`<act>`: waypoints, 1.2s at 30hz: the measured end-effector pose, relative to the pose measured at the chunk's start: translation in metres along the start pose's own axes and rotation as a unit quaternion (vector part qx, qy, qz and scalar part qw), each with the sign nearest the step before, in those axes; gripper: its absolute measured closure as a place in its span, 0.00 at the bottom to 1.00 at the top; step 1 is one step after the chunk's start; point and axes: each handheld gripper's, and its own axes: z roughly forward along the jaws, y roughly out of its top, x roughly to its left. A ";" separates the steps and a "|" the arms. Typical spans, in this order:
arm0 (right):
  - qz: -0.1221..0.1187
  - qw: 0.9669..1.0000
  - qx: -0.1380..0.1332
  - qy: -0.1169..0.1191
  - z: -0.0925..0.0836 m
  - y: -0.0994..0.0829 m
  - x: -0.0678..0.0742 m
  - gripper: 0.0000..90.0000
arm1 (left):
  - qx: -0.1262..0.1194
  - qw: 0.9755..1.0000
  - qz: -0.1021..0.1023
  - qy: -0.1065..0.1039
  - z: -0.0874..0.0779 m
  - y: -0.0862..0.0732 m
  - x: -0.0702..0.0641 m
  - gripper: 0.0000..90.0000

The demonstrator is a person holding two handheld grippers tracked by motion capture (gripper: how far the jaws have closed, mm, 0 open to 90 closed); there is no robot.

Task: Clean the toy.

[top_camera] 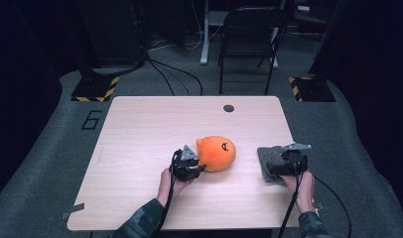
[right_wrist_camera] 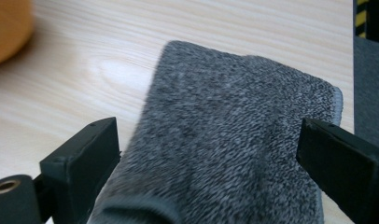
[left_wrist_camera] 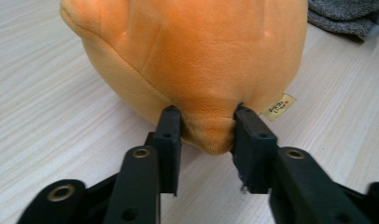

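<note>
The left gripper [top_camera: 198,166] is clamped on the orange plush toy [top_camera: 217,152]: in the left gripper view its two black jaws pinch a fold of the plush [left_wrist_camera: 197,60] at the toy's near, lower edge, the fabric bulging out between the pads. The rest of the toy lies just ahead of that gripper on the wooden table [top_camera: 140,129], and a small tag [left_wrist_camera: 280,107] sticks out of the plush beside the right-hand jaw. Beyond the toy, to the far right of the left gripper, a corner of the grey cloth [left_wrist_camera: 348,16] shows. The right gripper [top_camera: 288,166] hovers over this folded grey cloth [top_camera: 269,158] near the table's right edge; in the right gripper view its jaws stand wide apart, one at each side of the cloth [right_wrist_camera: 234,140], with the pads not pressing on it. The orange toy [right_wrist_camera: 8,28] lies well off to the left of the right gripper.
</note>
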 end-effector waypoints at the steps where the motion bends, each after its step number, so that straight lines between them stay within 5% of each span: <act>1: 0.001 1.000 0.005 -0.008 0.004 0.001 -0.001 0.06 | -0.006 1.000 -0.004 -0.004 0.000 0.000 0.000 0.76; 8: 0.030 0.999 0.027 -0.017 0.029 0.000 -0.013 0.09 | -0.012 1.000 0.001 -0.002 0.001 -0.001 -0.002 0.81; 15: 0.027 0.999 0.042 -0.009 0.039 -0.003 -0.014 0.22 | -0.012 1.000 0.004 -0.002 0.001 -0.001 -0.002 0.80; 23: 0.005 0.999 0.023 0.029 0.031 -0.007 -0.005 0.78 | -0.017 1.000 0.009 -0.001 0.001 -0.001 -0.003 0.80; 36: 0.018 0.998 -0.021 0.054 0.008 0.003 -0.004 0.84 | -0.025 1.000 0.016 -0.003 0.001 0.001 -0.001 0.81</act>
